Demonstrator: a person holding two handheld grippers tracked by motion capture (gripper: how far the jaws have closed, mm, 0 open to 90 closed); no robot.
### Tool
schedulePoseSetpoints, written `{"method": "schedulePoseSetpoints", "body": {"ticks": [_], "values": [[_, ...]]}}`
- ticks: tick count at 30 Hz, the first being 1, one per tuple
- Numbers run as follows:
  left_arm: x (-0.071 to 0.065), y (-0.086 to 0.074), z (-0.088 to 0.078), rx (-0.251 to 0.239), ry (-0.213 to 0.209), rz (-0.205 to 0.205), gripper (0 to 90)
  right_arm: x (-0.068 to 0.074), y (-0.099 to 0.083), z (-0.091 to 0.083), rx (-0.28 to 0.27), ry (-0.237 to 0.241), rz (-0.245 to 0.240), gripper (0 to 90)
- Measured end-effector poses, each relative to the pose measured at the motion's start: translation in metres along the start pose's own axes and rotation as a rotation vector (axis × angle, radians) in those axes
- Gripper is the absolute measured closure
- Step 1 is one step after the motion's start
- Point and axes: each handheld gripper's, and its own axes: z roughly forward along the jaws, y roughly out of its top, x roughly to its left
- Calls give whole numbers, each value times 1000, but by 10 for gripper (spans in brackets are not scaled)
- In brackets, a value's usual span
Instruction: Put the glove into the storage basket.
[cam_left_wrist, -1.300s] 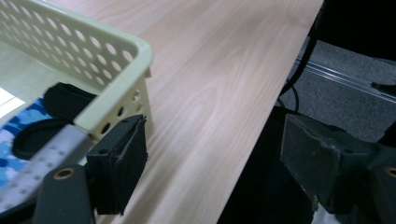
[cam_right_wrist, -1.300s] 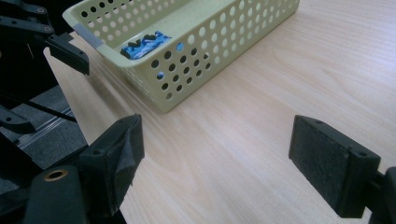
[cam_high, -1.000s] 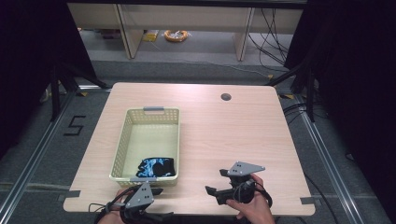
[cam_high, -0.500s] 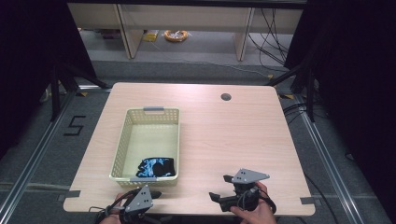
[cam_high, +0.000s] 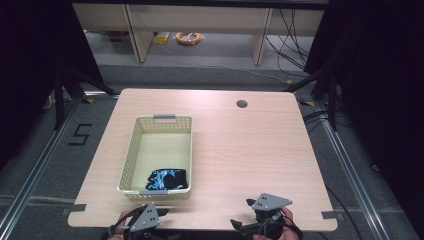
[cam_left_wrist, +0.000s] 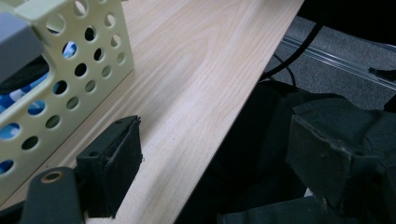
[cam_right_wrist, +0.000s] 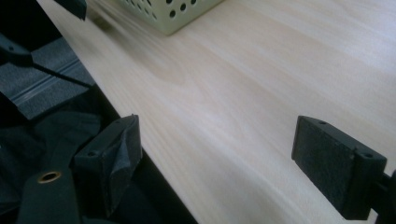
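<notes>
Both grippers park at desk (cam_high: 240, 150) near edge, jaws apart, empty: left gripper (cam_high: 145, 220), right gripper (cam_high: 262, 217). Cloth (cam_high: 166, 179) sits in basket (cam_high: 131, 150) near end, within left's reach.

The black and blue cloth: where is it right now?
In the high view the black and blue cloth lies inside the yellow basket, at its near end, just ahead of the left gripper at the table's near edge.
</notes>
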Motion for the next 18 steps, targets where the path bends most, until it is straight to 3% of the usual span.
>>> {"method": "schedulePoseSetpoints", "body": {"ticks": [1,3,4,7,11,15,16,18], "values": [[1,0,-1,10,4,8,177,0,-3,0,-4,5,-28,171],[0,-2,-1,-16,-2,-10,177,1,-8,-3,8,-13,-27,172],[2,-1,-3,11,4,14,178,2,-10,-4,18,-15,-29,175],[0,-3,-1,-23,2,-31,180,3,-17,-4,31,-22,-46,178],[2,-3,-1,-11,15,-21,181,6,-20,-3,55,-22,-44,179],[5,-3,-3,5,22,10,181,8,-20,1,66,-19,-92,185],[4,-4,-2,5,23,-13,181,9,-20,1,71,-16,-91,185],[6,-3,-3,16,24,12,181,10,-21,2,84,-12,-72,185]]}}
